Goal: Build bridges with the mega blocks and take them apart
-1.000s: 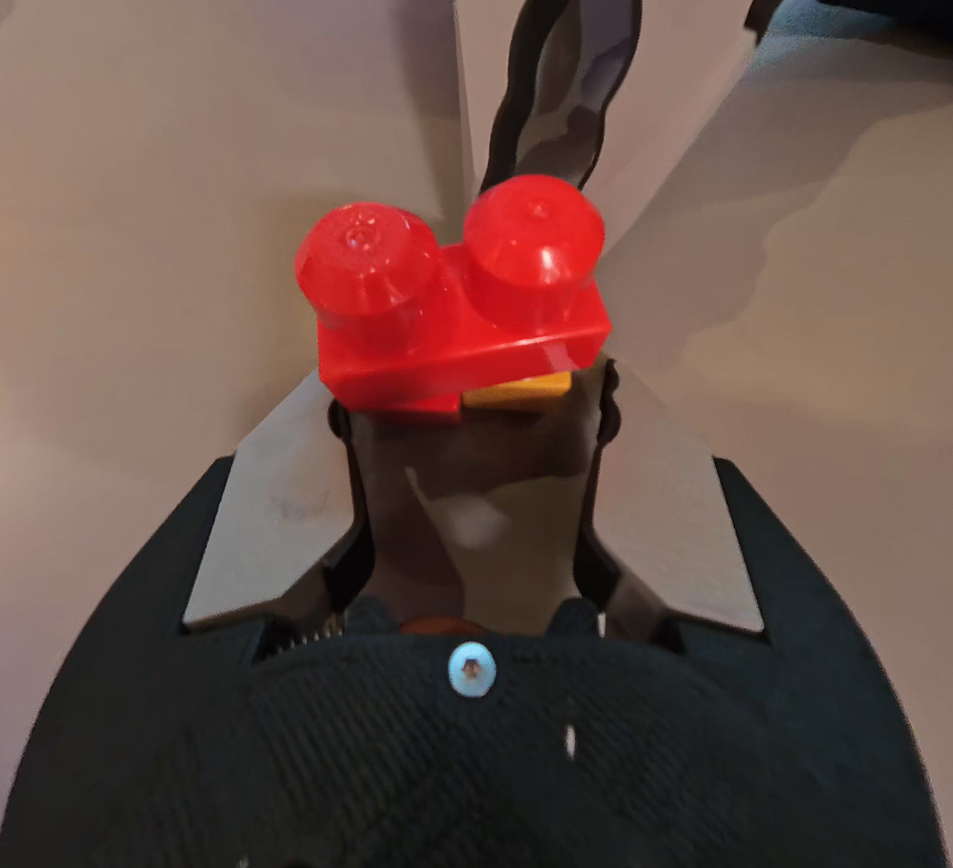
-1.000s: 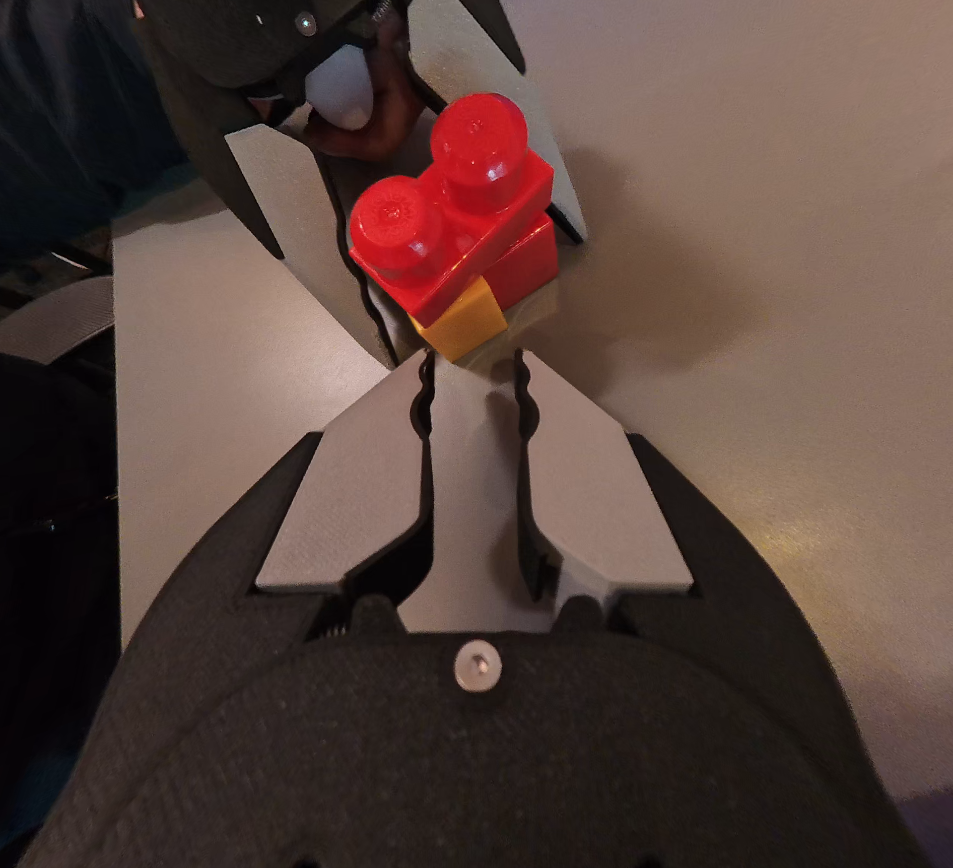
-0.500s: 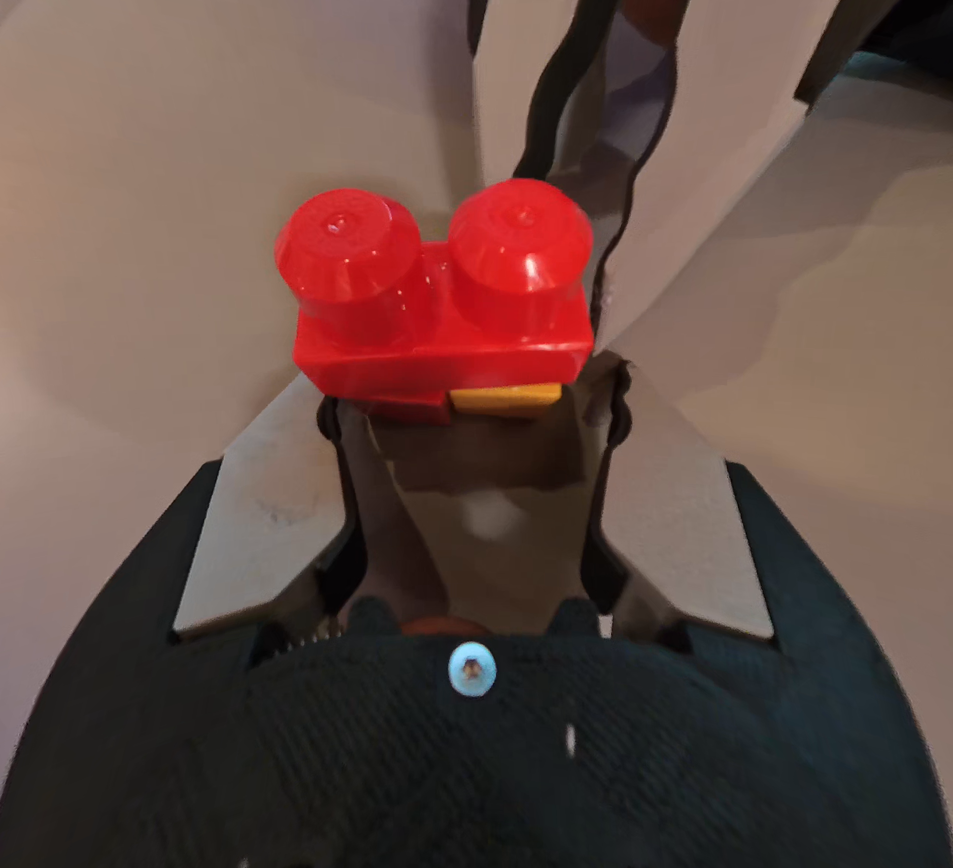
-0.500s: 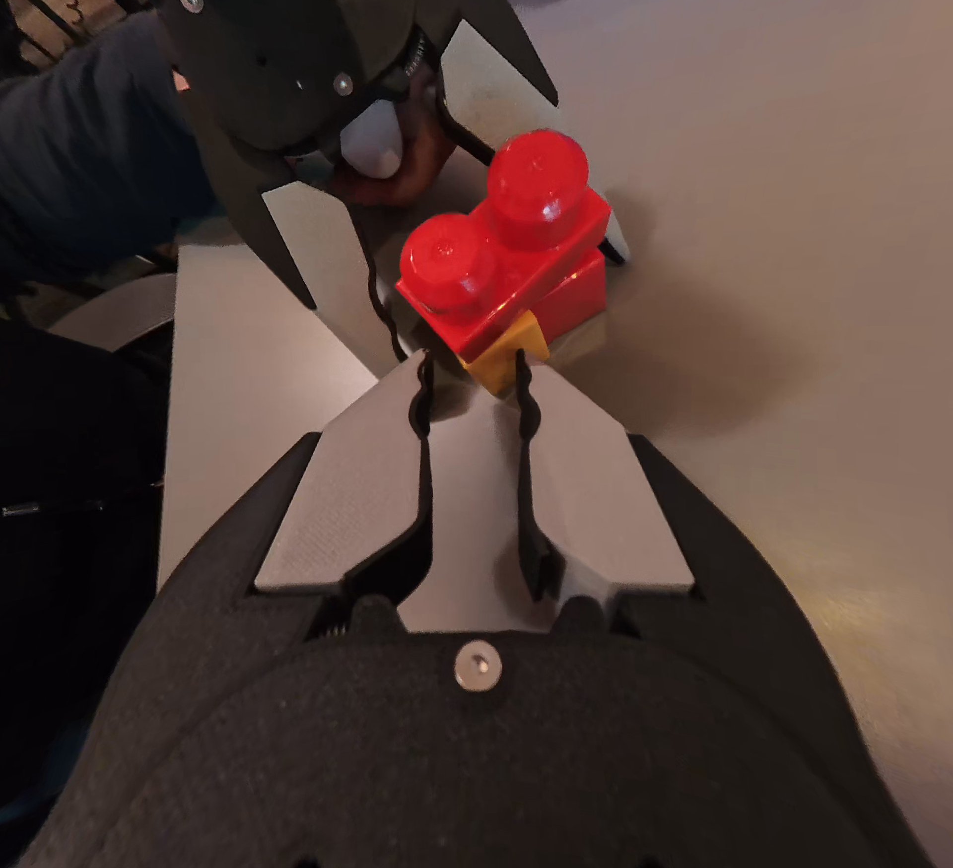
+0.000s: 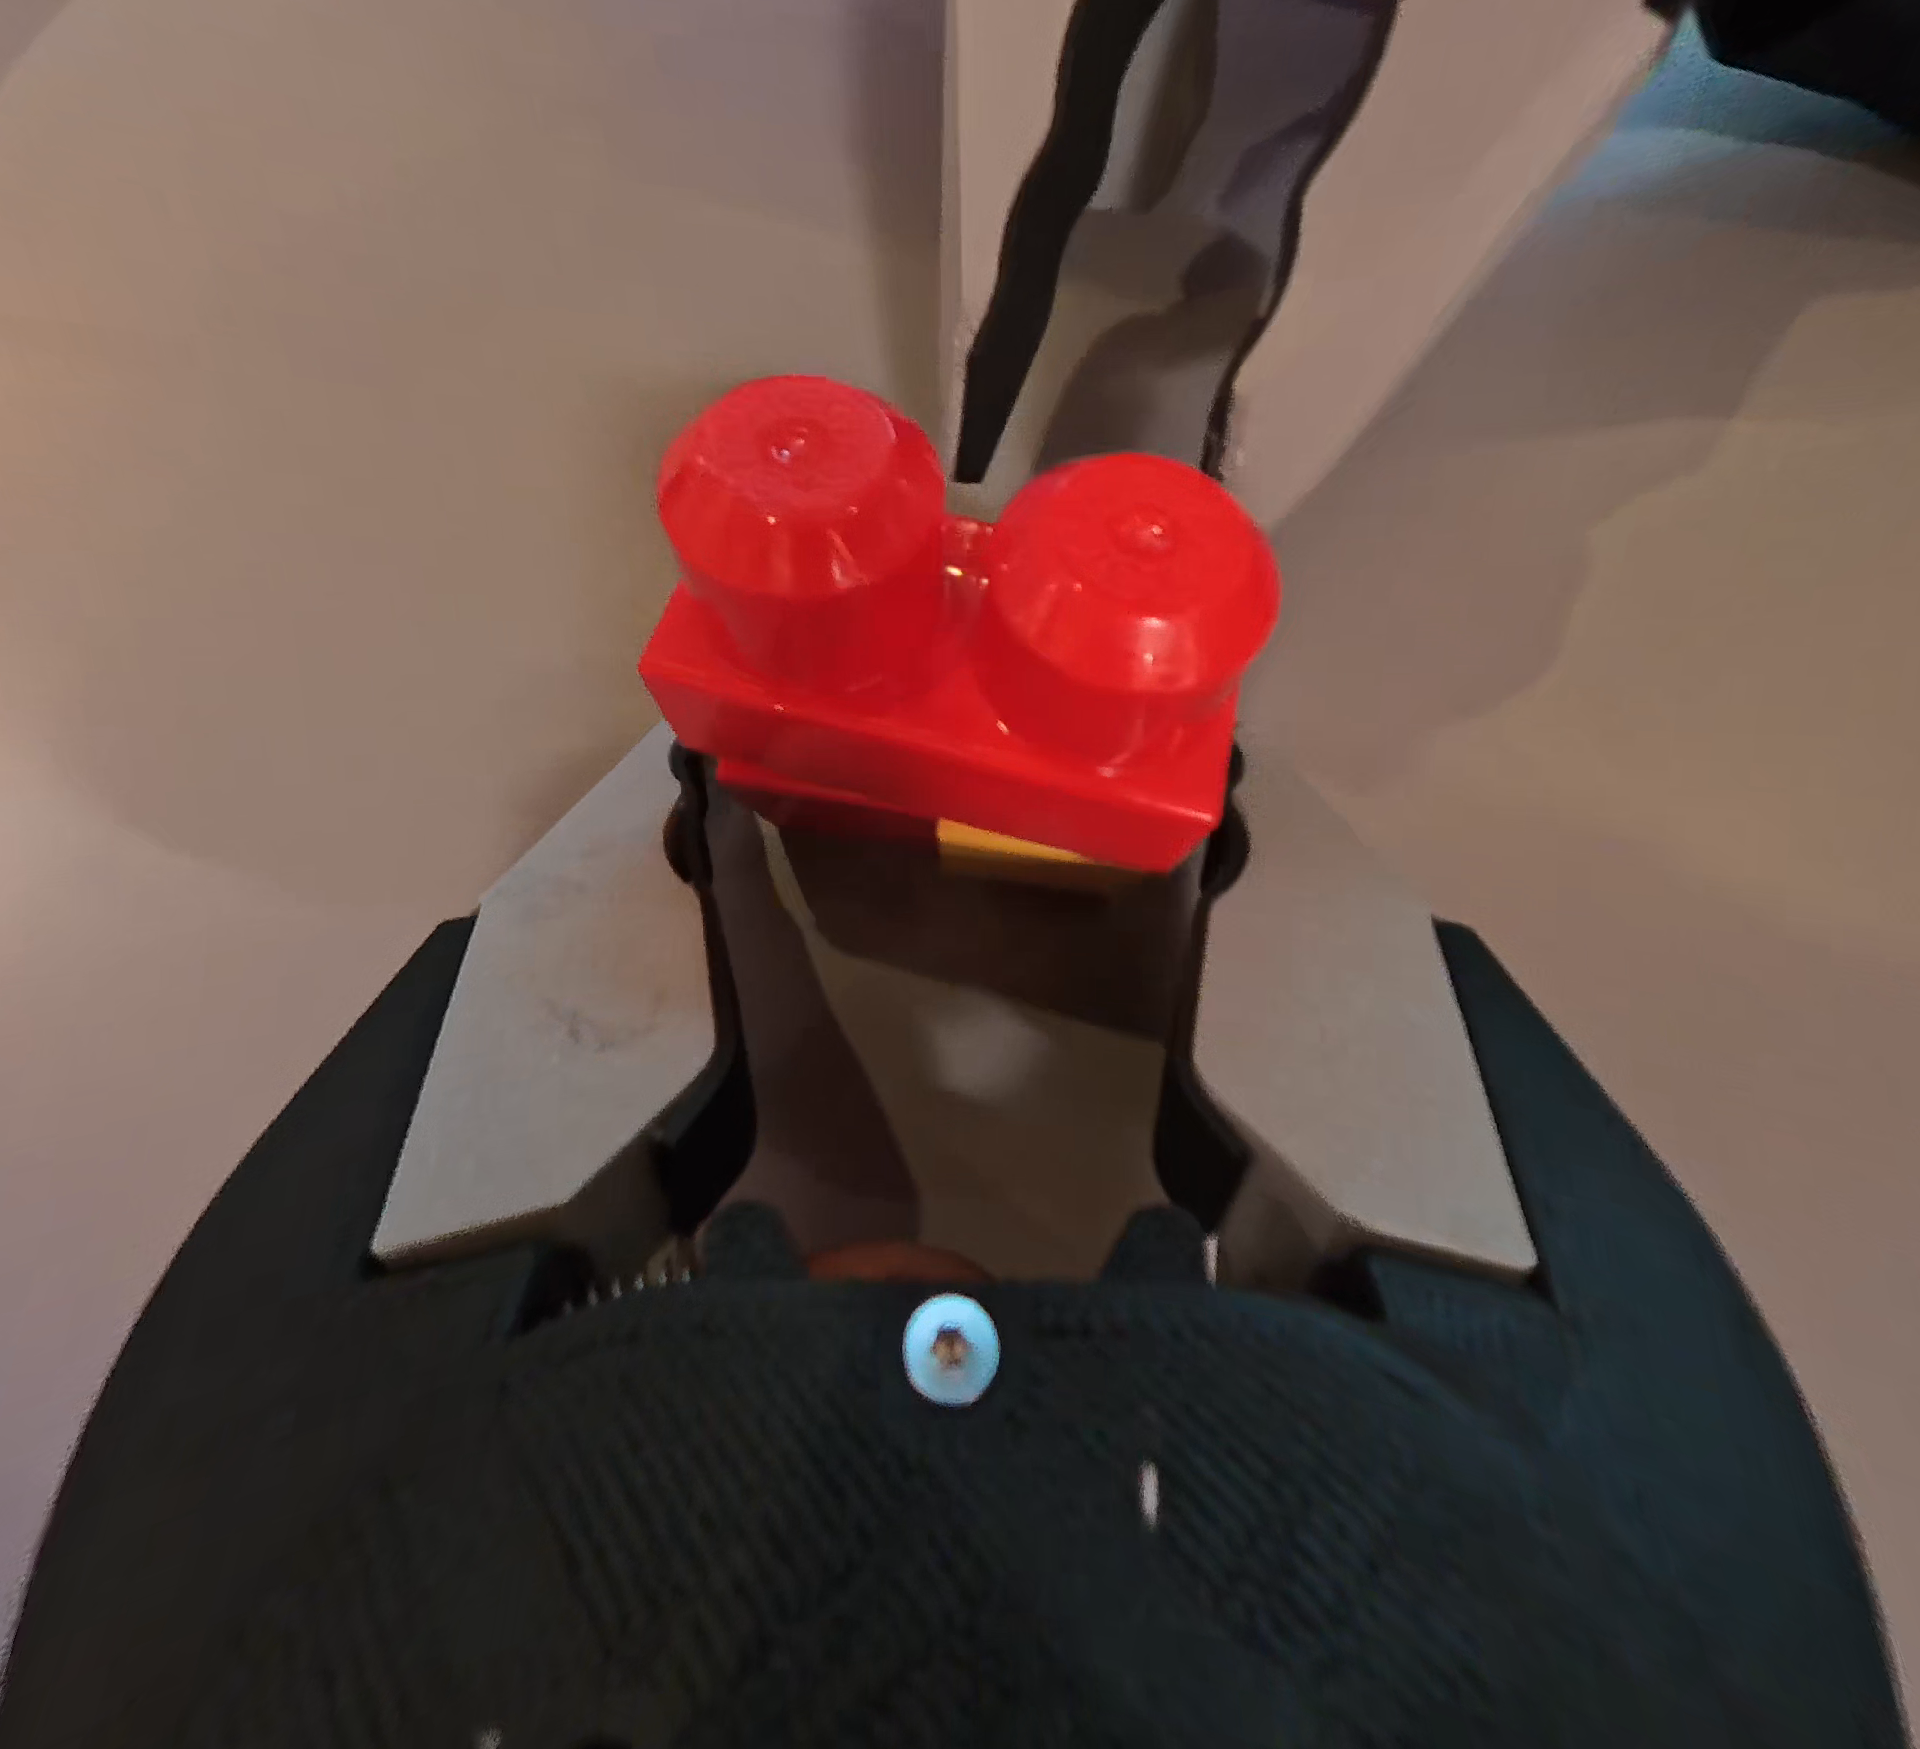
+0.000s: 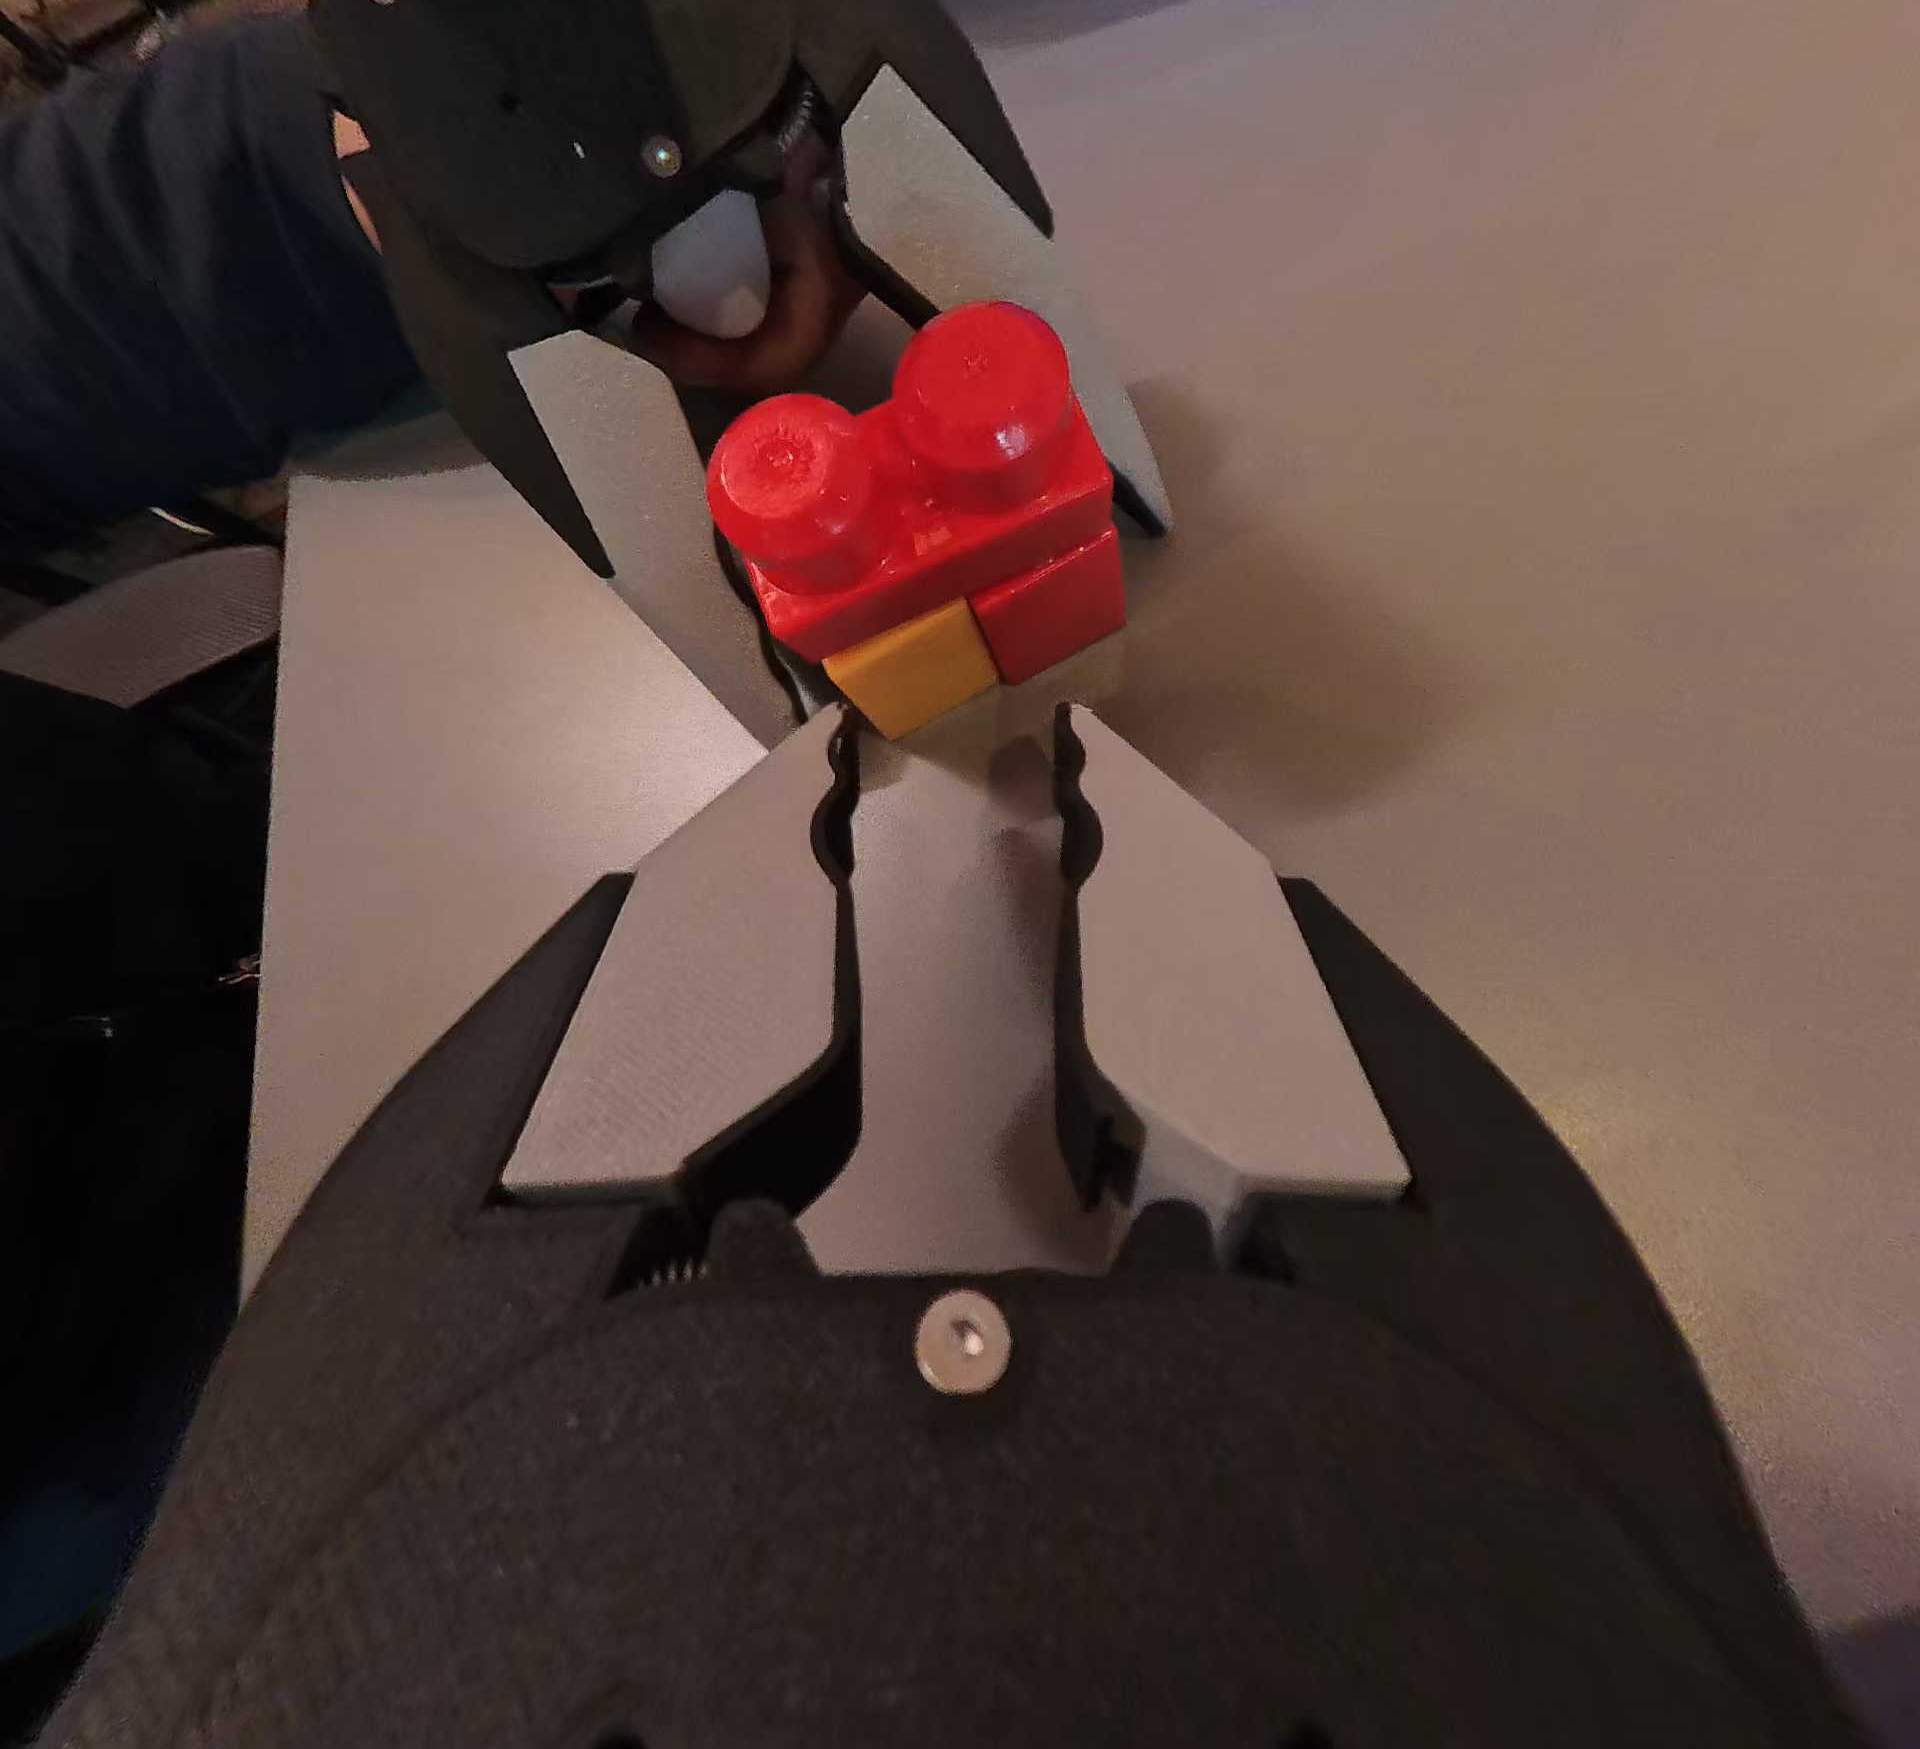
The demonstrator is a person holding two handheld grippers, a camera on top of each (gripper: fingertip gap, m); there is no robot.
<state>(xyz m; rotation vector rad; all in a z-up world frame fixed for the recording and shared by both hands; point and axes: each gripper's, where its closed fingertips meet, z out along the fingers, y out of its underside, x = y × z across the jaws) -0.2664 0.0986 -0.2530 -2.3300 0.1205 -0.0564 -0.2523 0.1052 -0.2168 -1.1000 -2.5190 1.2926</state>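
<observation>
Left tool (image 5: 951,795) clamped on red-and-yellow block stack (image 6: 940,536), right tool (image 6: 951,723) held parted just before it, grey worktop (image 6: 1507,504) beneath.

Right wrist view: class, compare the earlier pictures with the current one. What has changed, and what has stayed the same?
The right gripper drew close to the yellow block, then eased slightly back, jaws open throughout. The left gripper has kept its fingers on either side of the stack. Unchanged: the red two-stud block still caps the yellow and small red block.
</observation>
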